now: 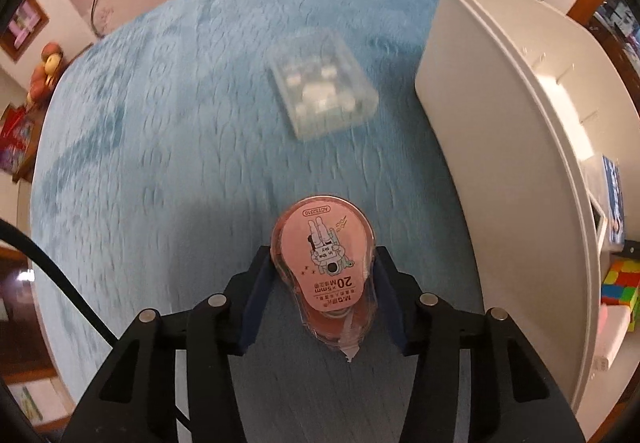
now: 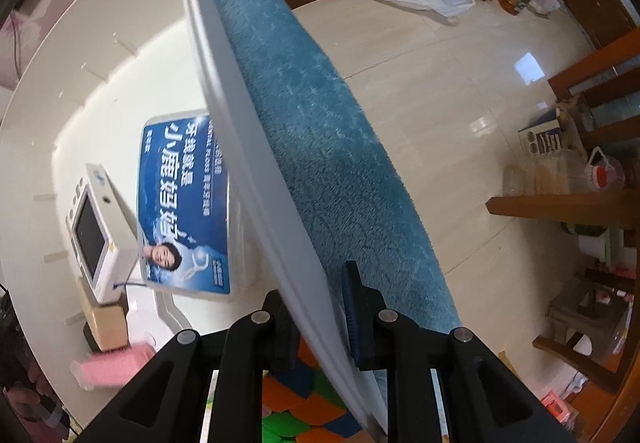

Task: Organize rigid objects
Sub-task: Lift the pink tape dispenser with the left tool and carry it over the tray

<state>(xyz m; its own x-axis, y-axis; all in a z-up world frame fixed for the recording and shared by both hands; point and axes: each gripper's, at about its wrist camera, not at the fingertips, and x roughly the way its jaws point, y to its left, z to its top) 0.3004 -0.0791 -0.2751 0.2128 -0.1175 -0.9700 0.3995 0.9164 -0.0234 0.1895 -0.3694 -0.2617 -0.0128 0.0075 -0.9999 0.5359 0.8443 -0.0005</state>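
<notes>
The white bin (image 1: 516, 131) stands on the blue fleece cover (image 1: 168, 131), and its contents show mostly from the right wrist view: a blue-labelled box (image 2: 186, 203) lying flat, a small white device with a dark screen (image 2: 96, 231) leaning against it, a colour cube (image 2: 304, 403) low down between the gripper's arms, and something pink (image 2: 108, 365) that is too blurred to name. From the left wrist view only a sliver of the blue box and the cube (image 1: 620, 287) peek past the bin's rim.

The right gripper (image 2: 320, 319) is clenched on the bin's near wall (image 2: 240, 147), one pad inside and one outside (the wall runs straight up through the frame between them). This view also takes in the tiled floor (image 2: 460, 91) and wooden furniture, which the other camera misses.

The left gripper (image 1: 320, 279) has its pads against the sides of the pink correction tape (image 1: 324, 263), grasping it just above the fleece, left of the bin. The tape's long axis runs along the fingers, its rounded end pointing away and its narrow tip, with a white strip, toward the camera. Beyond it a clear plastic case (image 1: 320, 87) lies on the fleece, seen only from here.
</notes>
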